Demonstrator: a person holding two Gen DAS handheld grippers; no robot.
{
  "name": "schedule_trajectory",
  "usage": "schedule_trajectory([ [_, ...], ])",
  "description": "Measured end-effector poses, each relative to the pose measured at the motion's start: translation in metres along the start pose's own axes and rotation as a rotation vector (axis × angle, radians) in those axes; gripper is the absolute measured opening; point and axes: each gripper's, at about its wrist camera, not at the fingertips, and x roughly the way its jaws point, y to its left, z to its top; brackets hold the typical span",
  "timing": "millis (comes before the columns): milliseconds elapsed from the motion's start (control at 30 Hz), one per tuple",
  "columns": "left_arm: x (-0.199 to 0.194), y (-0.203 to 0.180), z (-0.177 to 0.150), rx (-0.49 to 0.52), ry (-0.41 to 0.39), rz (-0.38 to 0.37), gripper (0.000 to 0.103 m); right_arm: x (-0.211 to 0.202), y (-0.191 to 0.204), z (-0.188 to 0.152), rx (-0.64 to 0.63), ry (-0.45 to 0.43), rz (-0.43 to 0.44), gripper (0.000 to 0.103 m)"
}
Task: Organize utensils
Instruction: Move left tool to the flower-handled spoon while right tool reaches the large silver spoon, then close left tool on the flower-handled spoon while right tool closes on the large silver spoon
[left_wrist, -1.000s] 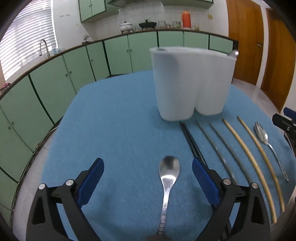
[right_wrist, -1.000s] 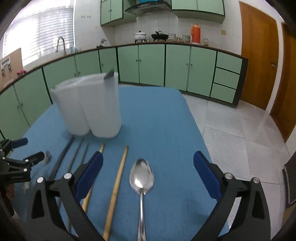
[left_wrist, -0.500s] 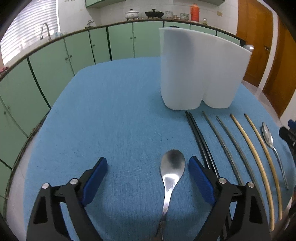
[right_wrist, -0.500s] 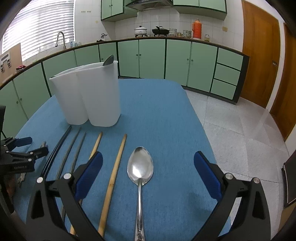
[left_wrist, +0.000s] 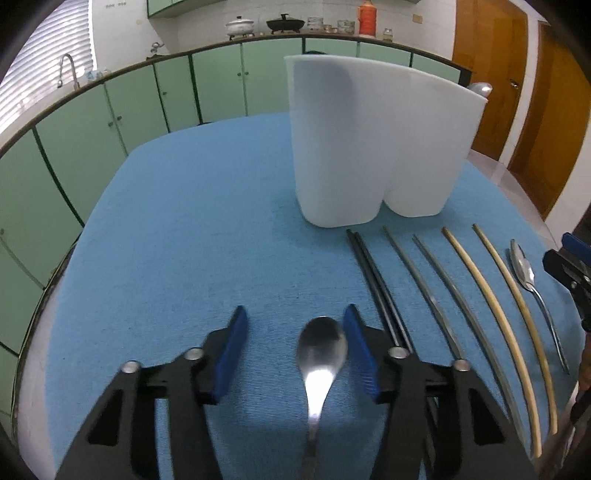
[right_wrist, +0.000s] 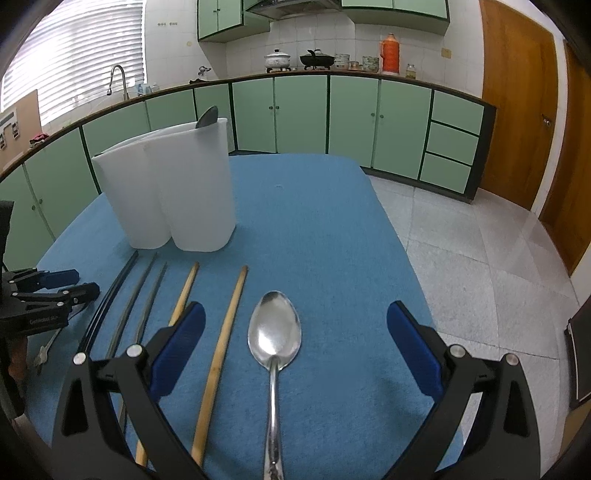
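1. Utensil holder (left_wrist: 369, 147): a white 2-compartment container stood upright on the blue tablecloth (left_wrist: 184, 240) and served as the landmark. A dark spoon bowl (right_wrist: 207, 117) projected above the rim of 1 compartment.

2. Left gripper (left_wrist: 293, 354): it hovered in front of the holder, on the near side of the cloth, pointing down at a steep angle. Its jaws had just been closing and stood partly apart. A steel spoon (left_wrist: 321, 354) lay between them, bowl toward the holder. The right blue pad (left_wrist: 360, 354) sat at the edge of the bowl; whether it touched could not be told. The left pad (left_wrist: 231, 354) stood clear, so nothing was clamped.

3. Right gripper (right_wrist: 295, 354): its jaws stood wide apart with nothing gripped. A second spoon (right_wrist: 274, 336) lay flat on the cloth between them, bowl toward the holder, touching neither pad.

4. Chopsticks, all flat on the cloth in front of the holder with tips toward it, in order from the first spoon to the second:
   - 1 black pair (left_wrist: 373, 280), the 2 sticks touching;
   - 1 grey pair (left_wrist: 428, 291), the 2 sticks slightly apart;
   - 1 tan pair (left_wrist: 495, 306), the 2 sticks slightly apart.

5. Second spoon position: it lay just beyond the outer tan stick, farthest from the left gripper.
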Motion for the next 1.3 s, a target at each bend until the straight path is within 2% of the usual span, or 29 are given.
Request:
schedule_trajectory([
  [100, -0.002, -0.002, -0.001, 0.006, -0.003, -0.011, 0.026, 0.0, 0.001, 0.001, 0.0, 0.002, 0.005, 0.096],
  [367, -0.013, 0.01, -0.009, -0.058, -0.028, 0.001, 0.025, 0.003, 0.013, 0.0, -0.069, 0.021, 0.011, 0.095],
  [433, -0.014, 0.014, -0.01, -0.07, -0.036, 0.017, 0.025, 0.007, 0.017, 0.001, -0.088, 0.039, 0.02, 0.086],
  [467, -0.014, 0.015, -0.011, -0.072, -0.038, 0.028, 0.025, 0.01, 0.018, 0.002, -0.095, 0.054, 0.025, 0.075],
  [500, -0.014, 0.017, -0.011, -0.075, -0.038, 0.036, 0.025, 0.013, 0.019, 0.002, -0.098, 0.068, 0.028, 0.071],
  [667, -0.012, 0.02, -0.011, -0.088, -0.034, 0.043, 0.025, 0.023, 0.015, 0.004, -0.077, 0.118, 0.022, 0.063],
  [1133, -0.005, 0.028, -0.009, -0.099, -0.034, 0.037, 0.025, 0.048, 0.007, 0.006, -0.039, 0.199, 0.02, 0.058],
  [1167, -0.005, 0.028, -0.009, -0.098, -0.035, 0.038, 0.025, 0.048, 0.006, 0.007, -0.041, 0.2, 0.02, 0.055],
  [1267, -0.006, 0.027, -0.01, -0.098, -0.036, 0.038, 0.025, 0.048, 0.005, 0.008, -0.042, 0.204, 0.032, 0.035],
  [1300, -0.006, 0.027, -0.01, -0.098, -0.036, 0.039, 0.025, 0.047, 0.005, 0.008, -0.039, 0.205, 0.036, 0.035],
])
